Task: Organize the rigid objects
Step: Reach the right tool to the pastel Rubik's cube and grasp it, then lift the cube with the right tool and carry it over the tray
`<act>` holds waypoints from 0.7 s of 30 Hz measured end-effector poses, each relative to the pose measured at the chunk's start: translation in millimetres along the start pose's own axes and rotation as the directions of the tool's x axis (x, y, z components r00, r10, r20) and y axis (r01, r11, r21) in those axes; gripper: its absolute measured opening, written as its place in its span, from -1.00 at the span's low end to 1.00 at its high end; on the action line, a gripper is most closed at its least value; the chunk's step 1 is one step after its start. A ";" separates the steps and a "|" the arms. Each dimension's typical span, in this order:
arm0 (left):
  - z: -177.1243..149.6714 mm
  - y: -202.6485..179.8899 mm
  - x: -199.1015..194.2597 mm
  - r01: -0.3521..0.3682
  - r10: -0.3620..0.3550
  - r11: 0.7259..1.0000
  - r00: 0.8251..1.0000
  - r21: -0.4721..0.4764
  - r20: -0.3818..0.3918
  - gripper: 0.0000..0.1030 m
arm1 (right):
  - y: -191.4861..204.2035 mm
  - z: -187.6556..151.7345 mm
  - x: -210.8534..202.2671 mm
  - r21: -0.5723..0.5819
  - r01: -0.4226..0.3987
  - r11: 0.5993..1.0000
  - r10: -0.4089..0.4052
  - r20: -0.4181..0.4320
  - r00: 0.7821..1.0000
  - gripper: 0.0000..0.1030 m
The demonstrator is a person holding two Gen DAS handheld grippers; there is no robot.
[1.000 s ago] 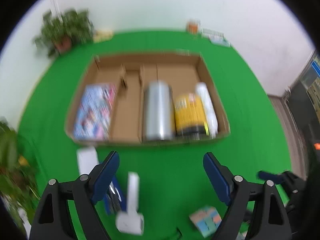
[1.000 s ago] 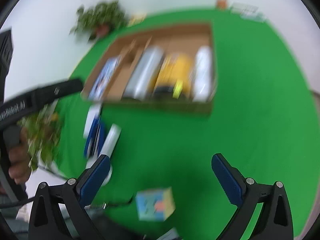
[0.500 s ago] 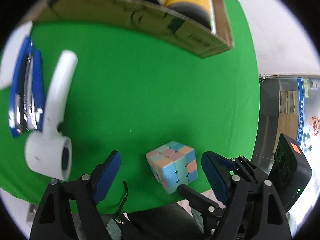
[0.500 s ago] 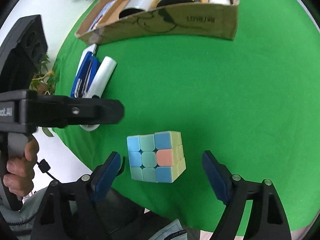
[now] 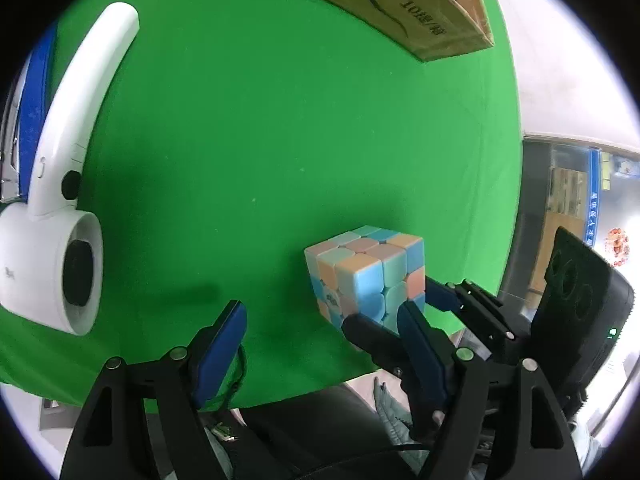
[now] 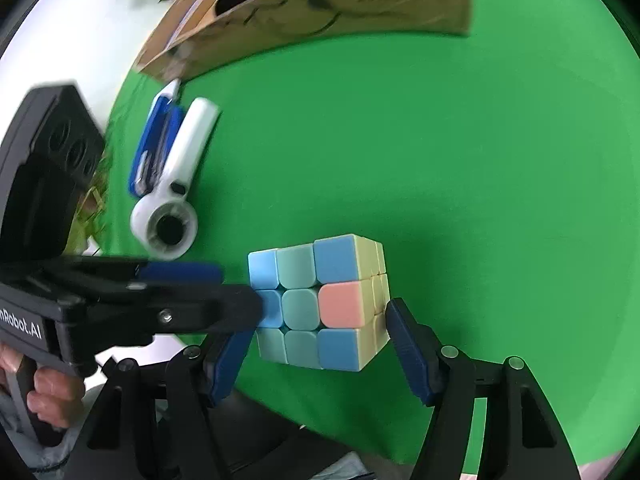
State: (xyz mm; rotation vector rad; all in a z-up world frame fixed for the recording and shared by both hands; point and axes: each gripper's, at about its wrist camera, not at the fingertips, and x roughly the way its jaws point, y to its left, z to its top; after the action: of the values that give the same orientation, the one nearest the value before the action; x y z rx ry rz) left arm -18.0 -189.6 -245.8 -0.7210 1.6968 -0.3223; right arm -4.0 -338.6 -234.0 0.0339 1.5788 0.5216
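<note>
On the green desk (image 5: 280, 120) four things could be counted, and two tongs worked over them. At the far left lay one blue stapler (image 5: 34, 92), partly cut off by the edge of the left wrist view. Just beside it on its right lay one white handheld fan (image 5: 60, 200), handle pointing away and round head nearest the camera.

Next came the left tongs (image 5: 320, 344), angled down at the desk. Their jaws were closing but gripped nothing: only bare green cloth lay between the two blue pads, and the cube sat just ahead of their right-hand finger. In the right wrist view these tongs reached in from the left, held in a hand (image 6: 52, 396), and one dark fingertip met the cube's left face.

One pastel puzzle cube (image 6: 316, 300) stood on the desk near its front edge, well apart from the fan and stapler, showing blue, mint, pink and pale yellow tiles.

The right tongs (image 6: 320, 356) straddled that cube, one blue pad on each side. Their jaws were closing, with the cube between them. The pads stood close against its sides, but no firm clamp could be made out, and the cube rested on the cloth.

At the upper right stood one cardboard box (image 5: 420, 12), well apart from the cube; only its printed front wall and the dark ends of items inside showed.
</note>
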 end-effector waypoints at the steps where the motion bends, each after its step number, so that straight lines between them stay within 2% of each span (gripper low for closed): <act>1: 0.2 -0.4 -0.8 0.016 -0.016 1.000 1.000 -0.004 0.002 0.48 | -3.7 -0.7 -3.0 0.020 0.010 1.000 -0.011 0.014 1.000 0.26; 7: 5.8 -9.1 -2.1 0.041 -0.041 0.999 0.999 0.021 0.003 0.48 | -32.7 -3.3 -26.4 0.147 0.021 0.989 -0.037 0.110 0.993 0.30; 8: 6.2 -10.2 -0.2 0.054 -0.054 0.998 0.999 0.020 -0.002 0.48 | -33.3 -3.3 -27.7 0.147 0.014 0.989 -0.031 0.111 0.993 0.38; 11: 10.3 -10.7 4.7 0.044 -0.044 0.999 0.999 0.018 -0.005 0.47 | -26.6 -4.1 -26.5 0.100 0.073 0.992 -0.083 0.101 0.991 0.41; 14: 15.8 -11.6 17.2 0.105 -0.105 0.994 0.994 -0.011 -0.038 0.47 | -20.7 -4.1 -16.8 0.079 0.119 0.990 -0.124 0.062 0.990 0.42; 16: 18.4 -16.9 24.4 0.109 -0.109 0.994 0.993 -0.005 -0.052 0.47 | -19.1 -4.6 -11.6 0.090 0.121 0.989 -0.125 0.045 0.991 0.34; 17: 18.5 -18.9 26.5 0.109 -0.109 0.994 0.992 0.001 -0.057 0.47 | -18.0 -5.5 -10.4 0.090 0.120 0.989 -0.124 0.037 0.992 0.24; 21: 16.1 -24.4 31.3 0.121 -0.119 0.993 0.990 0.011 -0.079 0.47 | -14.2 -11.2 -9.0 0.096 0.079 0.992 -0.082 0.018 0.996 0.19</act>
State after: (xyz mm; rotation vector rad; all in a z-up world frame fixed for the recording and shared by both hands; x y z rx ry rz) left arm 1.1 -225.0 -260.4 -0.8098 1.7264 -0.4528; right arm -9.7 -357.7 -230.6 0.0477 1.5755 0.3817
